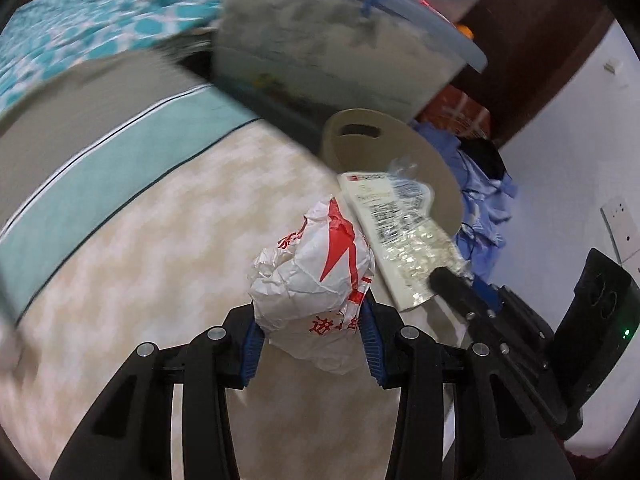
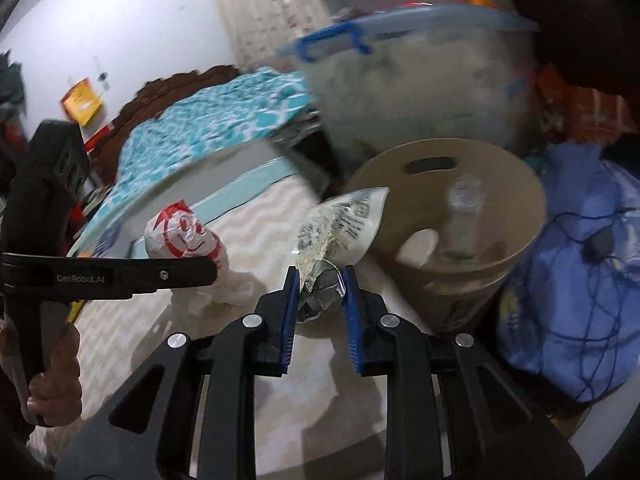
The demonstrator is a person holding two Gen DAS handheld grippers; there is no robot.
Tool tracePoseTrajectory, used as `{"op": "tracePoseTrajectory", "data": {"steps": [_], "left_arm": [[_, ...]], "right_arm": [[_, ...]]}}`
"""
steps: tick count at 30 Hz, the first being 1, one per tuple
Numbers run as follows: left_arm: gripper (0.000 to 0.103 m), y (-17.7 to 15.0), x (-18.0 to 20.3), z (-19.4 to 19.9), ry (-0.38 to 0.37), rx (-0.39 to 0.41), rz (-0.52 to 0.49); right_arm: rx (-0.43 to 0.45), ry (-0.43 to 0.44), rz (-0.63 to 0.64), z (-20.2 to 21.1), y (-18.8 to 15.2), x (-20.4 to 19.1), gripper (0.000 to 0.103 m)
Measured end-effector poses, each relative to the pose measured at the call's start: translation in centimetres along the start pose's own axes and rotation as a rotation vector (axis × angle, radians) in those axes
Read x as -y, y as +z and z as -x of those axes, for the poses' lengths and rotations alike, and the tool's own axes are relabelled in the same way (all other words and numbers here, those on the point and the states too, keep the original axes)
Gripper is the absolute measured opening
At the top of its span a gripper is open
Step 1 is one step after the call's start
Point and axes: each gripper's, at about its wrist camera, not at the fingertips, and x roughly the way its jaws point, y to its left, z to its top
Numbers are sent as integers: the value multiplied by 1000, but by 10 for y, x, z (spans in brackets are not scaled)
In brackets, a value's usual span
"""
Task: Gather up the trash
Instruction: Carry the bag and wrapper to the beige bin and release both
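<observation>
My left gripper [image 1: 310, 308] is shut on a crumpled white paper wrapper with red print [image 1: 316, 268], held above the floor; it also shows in the right wrist view [image 2: 184, 236]. My right gripper [image 2: 320, 280] is shut on a clear plastic packet with black print [image 2: 340, 228], seen in the left wrist view [image 1: 400, 224] too. Both are held just in front of a tan round bin [image 2: 516, 184], which has a plastic bottle [image 2: 464, 212] and a white scrap inside. The bin also shows in the left wrist view [image 1: 424, 152].
A large translucent storage box with a blue-clipped lid [image 2: 420, 92] stands behind the bin. Blue cloth with a dark cord [image 2: 576, 264] lies to the bin's right. A bed with a teal patterned cover [image 1: 92, 28] and a teal mat [image 1: 120, 176] lie to the left.
</observation>
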Motion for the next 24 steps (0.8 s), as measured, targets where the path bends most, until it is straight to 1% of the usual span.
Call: {"op": "tracePoseTrajectory", "data": {"steps": [2,4,5,6,7,8,9,11,13,16,19,21,23,24], "left_arm": [[40,18,17,-18,-7,-12,-32],[43,38,35,-37,-4,-23,-72],[48,47,44,-46,5,-31,-89],[60,53,49,-51,19,-31,-96],[69,61,55,-58,34,-25,-108],[78,67,58,-62,40,-22,-114],[78,73,61,-66,43,-21,-118],[78,80,63,-71,45,-32,-104],[78,78,59,-65,27,-26,-81],[78,67,52,-46,15,5,-64],[78,44,41,-18,5,27,-47],[78,22,32,2,14,42,-47],[78,-9,19,28,38,61,-53],[78,-19,14,37,51,66,-54]], "right_arm": [[-15,-2,-54,-9,11,18,24],[-23,-1,-119,-16,18,36,27],[-32,-2,-149,-20,23,44,30],[-40,4,-195,-23,25,54,35],[-34,5,-221,-22,26,58,39],[-18,2,-247,-19,25,63,55],[3,5,-260,-15,24,65,65],[25,-3,-253,-12,22,62,65],[37,-8,-240,-11,22,60,65],[54,-17,-245,-8,22,60,65],[78,-43,-262,-3,19,62,65],[108,-47,-260,5,16,57,65],[119,-24,-252,9,15,48,65],[120,-2,-229,10,15,36,65]]}}
